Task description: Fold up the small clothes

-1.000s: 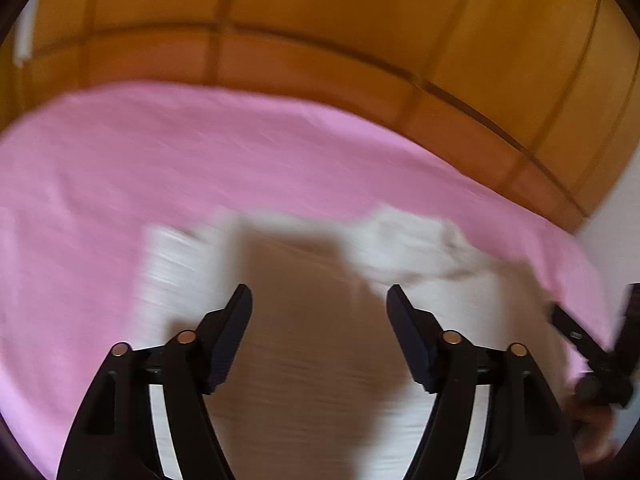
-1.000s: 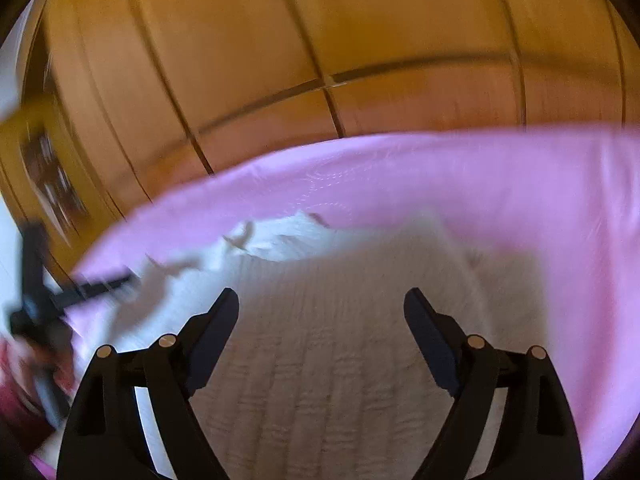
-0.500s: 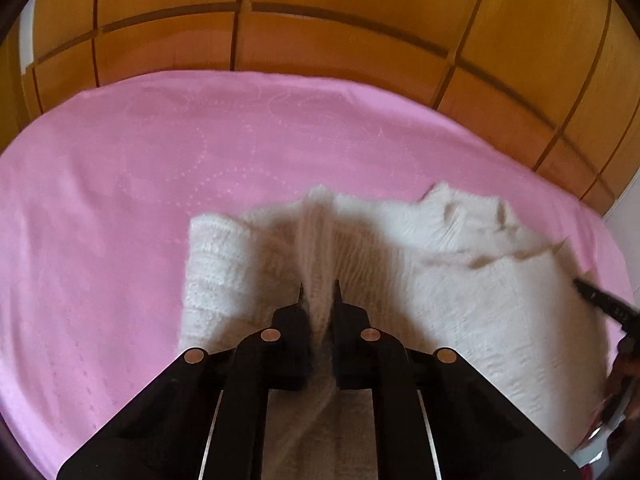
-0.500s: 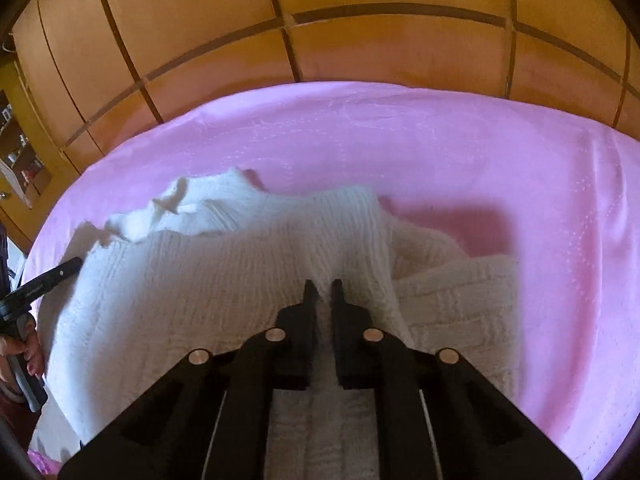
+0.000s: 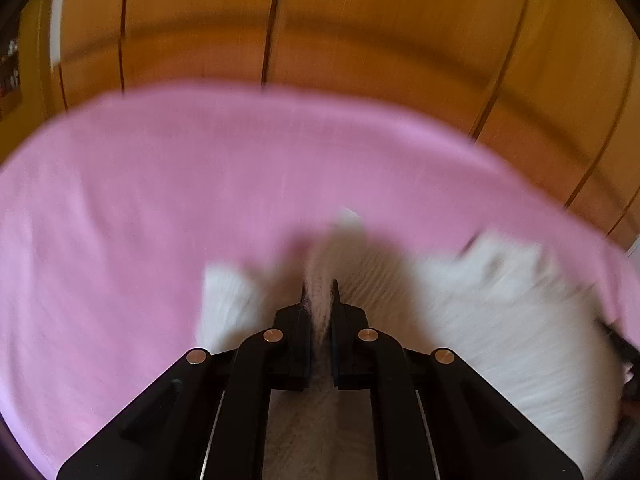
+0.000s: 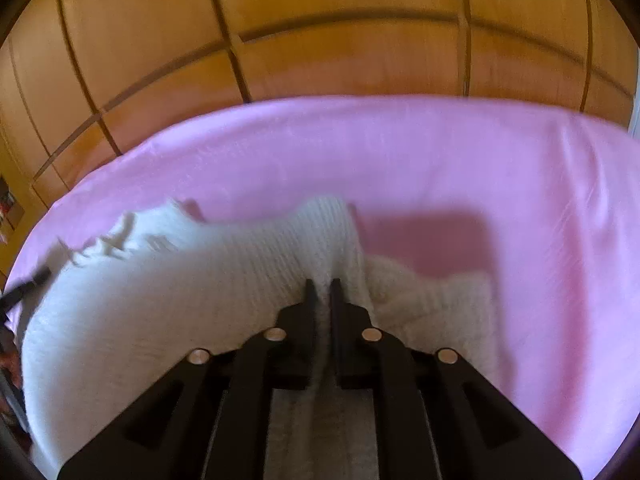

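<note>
A white knitted sweater [image 6: 168, 300] lies on a pink bed sheet [image 6: 440, 160]. My right gripper [image 6: 323, 285] is shut on a fold of the sweater and lifts it in a ridge; a sleeve or lower layer [image 6: 440, 300] lies flat to the right. In the left wrist view my left gripper [image 5: 319, 289] is shut on another fold of the same sweater [image 5: 500, 320], raised off the sheet [image 5: 160, 200]. This view is blurred by motion. The left gripper's black tip shows at the left edge of the right wrist view [image 6: 24, 286].
Orange-brown wooden wardrobe panels [image 6: 320, 32] stand behind the bed, also in the left wrist view [image 5: 360, 32]. The pink sheet spreads wide around the sweater on the far side and to the right.
Both grippers were open over the sweater a second ago, then shut on folds of it. Since then both have lifted the knit upward and the views have shifted.
</note>
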